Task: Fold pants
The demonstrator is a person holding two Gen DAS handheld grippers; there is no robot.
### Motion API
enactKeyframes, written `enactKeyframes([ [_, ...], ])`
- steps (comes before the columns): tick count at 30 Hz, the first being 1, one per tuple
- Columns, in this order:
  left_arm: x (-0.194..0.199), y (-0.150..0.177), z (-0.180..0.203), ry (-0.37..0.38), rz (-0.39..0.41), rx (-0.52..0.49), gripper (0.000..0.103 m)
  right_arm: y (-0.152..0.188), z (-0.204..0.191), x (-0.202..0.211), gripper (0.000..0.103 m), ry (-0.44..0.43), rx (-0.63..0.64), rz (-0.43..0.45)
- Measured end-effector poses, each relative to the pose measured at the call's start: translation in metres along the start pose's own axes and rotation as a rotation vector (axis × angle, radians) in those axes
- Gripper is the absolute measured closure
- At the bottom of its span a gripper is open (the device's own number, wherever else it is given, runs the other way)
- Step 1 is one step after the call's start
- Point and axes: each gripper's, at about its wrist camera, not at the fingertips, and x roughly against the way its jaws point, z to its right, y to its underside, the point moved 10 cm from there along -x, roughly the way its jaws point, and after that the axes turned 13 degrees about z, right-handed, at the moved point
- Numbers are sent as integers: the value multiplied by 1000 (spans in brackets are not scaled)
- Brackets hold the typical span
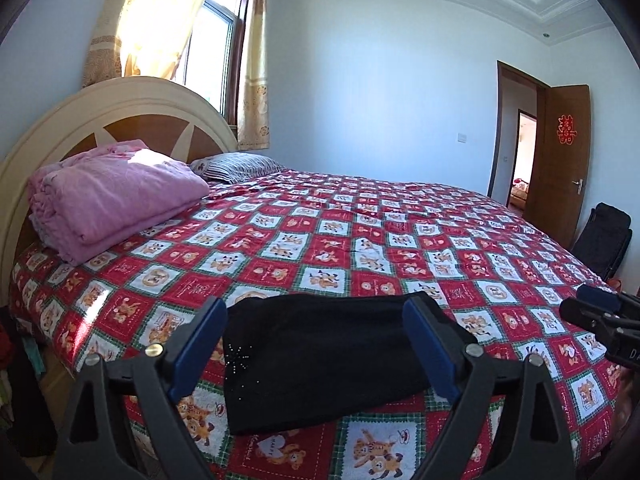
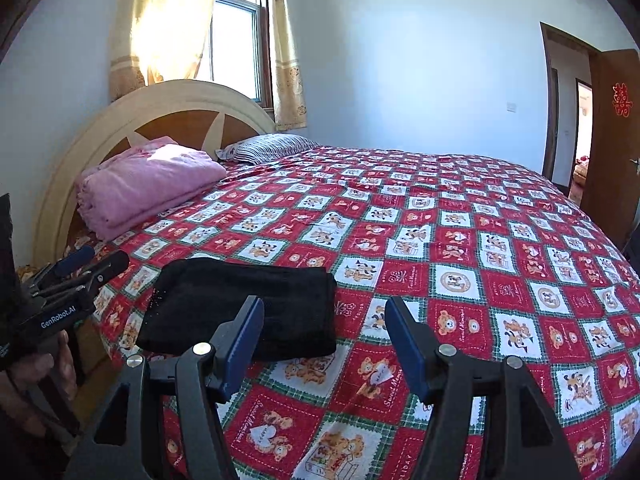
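Folded black pants (image 1: pixel 320 360) on bed (image 1: pixel 400 240), both tongs – left (image 1: pixel 316 344), right (image 2: pixel 324 344) – wide, empty

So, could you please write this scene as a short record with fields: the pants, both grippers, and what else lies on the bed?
pants: black pants, folded into a compact rectangle, flat near the bed's front edge
left gripper: left gripper, open, nothing between the pads, raised above the pants
right gripper: right gripper, open, empty, over the bedspread right of the pants
bedspread: red bear-print bedspread
other items: folded pink blanket and striped pillow by the headboard
task state: fold looks finished
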Motion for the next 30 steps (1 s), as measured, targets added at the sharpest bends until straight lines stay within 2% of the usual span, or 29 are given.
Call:
enactKeyframes([
  [30, 0, 4, 3, -1, -11, -7, 7, 5, -5, 1, 38, -7, 13, -3],
])
